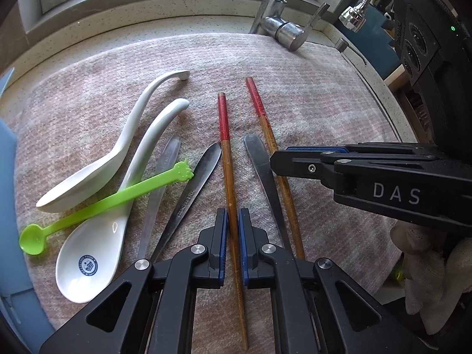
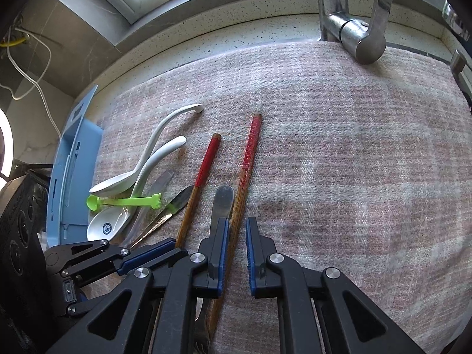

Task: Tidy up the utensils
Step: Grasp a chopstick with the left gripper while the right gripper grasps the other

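So far nothing sits in the blue tray [image 2: 73, 159]. My left gripper [image 1: 233, 230] pinches one chopstick [image 1: 228, 177]; my right gripper [image 2: 237, 236], nearly closed, straddles another [image 2: 244, 174].

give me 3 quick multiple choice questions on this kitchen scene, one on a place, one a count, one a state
1. Where does the green spoon lie?
A. across a white spoon
B. in the blue tray
C. on the window sill

2. How many chopsticks with red ends are on the towel?
A. one
B. two
C. four

3. The left tongs are
A. wide open over bare towel
B. holding the green spoon
C. closed on a chopstick

Answers:
1. A, its green handle crosses the handle of the nearer white spoon.
2. B, two lie side by side in the middle.
3. C, the blue pads sit tight on either side of the left chopstick.
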### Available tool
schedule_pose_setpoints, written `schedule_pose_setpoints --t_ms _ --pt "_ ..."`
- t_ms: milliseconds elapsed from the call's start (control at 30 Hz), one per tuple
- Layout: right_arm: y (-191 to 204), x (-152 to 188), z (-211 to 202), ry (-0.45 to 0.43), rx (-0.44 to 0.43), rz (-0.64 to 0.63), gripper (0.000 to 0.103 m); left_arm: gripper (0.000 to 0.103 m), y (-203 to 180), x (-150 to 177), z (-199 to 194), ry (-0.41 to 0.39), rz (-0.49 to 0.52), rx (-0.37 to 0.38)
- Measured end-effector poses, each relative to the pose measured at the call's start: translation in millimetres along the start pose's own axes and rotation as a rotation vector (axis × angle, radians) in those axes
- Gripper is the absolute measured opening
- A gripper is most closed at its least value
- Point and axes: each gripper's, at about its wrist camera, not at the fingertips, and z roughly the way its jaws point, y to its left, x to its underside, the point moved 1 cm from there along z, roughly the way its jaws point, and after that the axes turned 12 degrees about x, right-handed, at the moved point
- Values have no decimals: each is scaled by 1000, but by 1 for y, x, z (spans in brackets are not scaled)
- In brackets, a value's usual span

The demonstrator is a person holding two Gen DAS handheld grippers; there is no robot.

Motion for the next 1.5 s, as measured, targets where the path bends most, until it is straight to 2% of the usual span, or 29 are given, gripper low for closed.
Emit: schedule_pose_setpoints --t_ms 133,367,633,900,1033,1233,1500 --pt "4 -1 5 10 5 5 11 7 2 -3 2 0 -18 6" --pt "-2 -2 1 17 27 8 9 7 0 -2 4 13 16 -9" --pt "-1 -3 8 32 1 43 8 7 -1 -5 9 20 43 -13" --pt "-17 -4 11 80 -62 122 7 6 4 -5 8 14 22 11" --pt "-13 -5 10 66 -62 130 7 6 4 -7 8 8 27 11" --pt "-27 -1 2 57 -134 214 7 6 11 -3 -1 -20 -29 57" --pt "-20 -5 -26 -32 -158 207 6 5 9 -1 -23 -67 -30 78"
